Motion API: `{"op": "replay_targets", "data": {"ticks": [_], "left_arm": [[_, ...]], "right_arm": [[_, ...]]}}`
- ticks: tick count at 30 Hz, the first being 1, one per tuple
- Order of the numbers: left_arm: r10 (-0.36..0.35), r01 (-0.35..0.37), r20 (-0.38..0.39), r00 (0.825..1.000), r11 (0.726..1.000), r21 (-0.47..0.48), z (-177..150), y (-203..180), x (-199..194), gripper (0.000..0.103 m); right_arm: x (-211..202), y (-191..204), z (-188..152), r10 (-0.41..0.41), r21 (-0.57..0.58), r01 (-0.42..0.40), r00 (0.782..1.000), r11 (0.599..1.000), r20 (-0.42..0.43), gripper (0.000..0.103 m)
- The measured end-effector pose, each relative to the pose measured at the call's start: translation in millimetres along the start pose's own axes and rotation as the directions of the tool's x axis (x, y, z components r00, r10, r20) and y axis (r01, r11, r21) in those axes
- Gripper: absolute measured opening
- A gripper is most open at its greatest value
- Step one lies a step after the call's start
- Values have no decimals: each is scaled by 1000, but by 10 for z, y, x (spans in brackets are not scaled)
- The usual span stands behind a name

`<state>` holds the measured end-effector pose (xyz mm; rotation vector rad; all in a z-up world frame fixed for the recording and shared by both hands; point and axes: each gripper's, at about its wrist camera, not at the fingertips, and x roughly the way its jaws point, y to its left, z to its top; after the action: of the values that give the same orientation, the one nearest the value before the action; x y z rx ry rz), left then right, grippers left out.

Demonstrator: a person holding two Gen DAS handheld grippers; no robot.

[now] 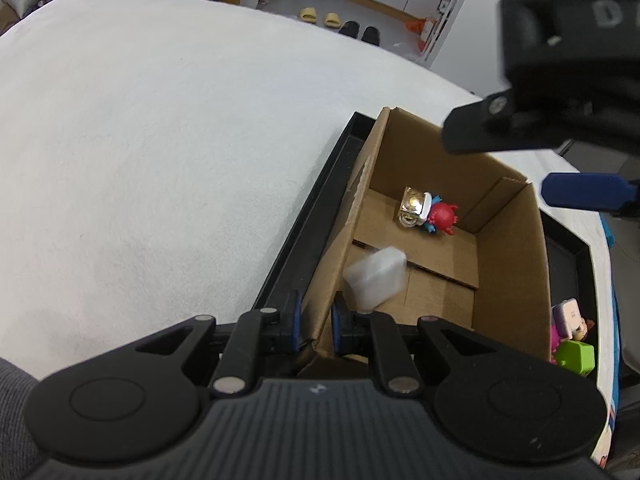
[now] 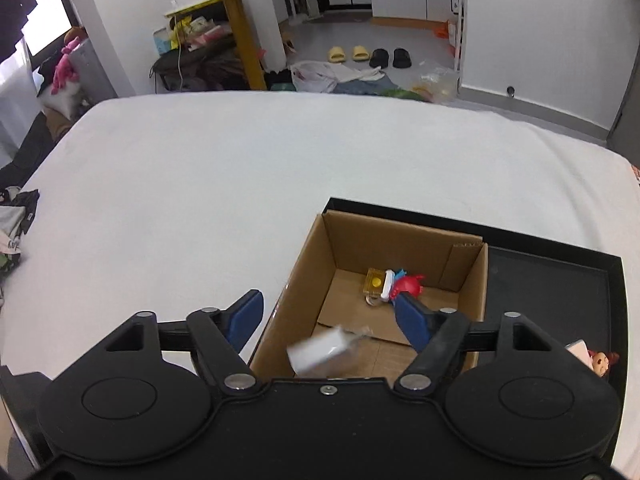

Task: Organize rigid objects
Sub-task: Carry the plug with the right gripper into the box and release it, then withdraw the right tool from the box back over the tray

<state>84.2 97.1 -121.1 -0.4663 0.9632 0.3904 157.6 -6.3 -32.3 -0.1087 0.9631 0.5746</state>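
An open cardboard box (image 1: pixel 512 264) (image 2: pixel 312 256) stands in a black tray (image 1: pixel 304 232) (image 2: pixel 560 280) on a white bed. Inside lie a red and blue toy figure (image 1: pixel 440 216) (image 2: pixel 408 286) and a clear yellow block (image 1: pixel 414 204) (image 2: pixel 374 282). A white blurred block (image 1: pixel 376 276) (image 2: pixel 324 348) is in the box's near part, apart from both grippers. My left gripper (image 1: pixel 316 326) is shut on the box's near left wall. My right gripper (image 2: pixel 328 312) is open and empty above the box; it also shows in the left wrist view (image 1: pixel 560 128).
More toys, a pink one (image 1: pixel 566 320) and a green block (image 1: pixel 576 356), lie in the tray right of the box. A doll head (image 2: pixel 600 360) shows there too. The white bed (image 1: pixel 140 160) (image 2: pixel 240 180) spreads left and ahead. Slippers and clutter lie on the floor beyond.
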Motion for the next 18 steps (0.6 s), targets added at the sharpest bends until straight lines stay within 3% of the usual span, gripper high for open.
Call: {"op": "replay_targets", "data": {"ticks": [18], "left_arm": [[1, -1, 9, 1000, 1000, 13, -9, -7, -25, 14]], "right_arm": [[-198, -324, -182, -20, 92, 21, 1000, 996, -10, 74]]}}
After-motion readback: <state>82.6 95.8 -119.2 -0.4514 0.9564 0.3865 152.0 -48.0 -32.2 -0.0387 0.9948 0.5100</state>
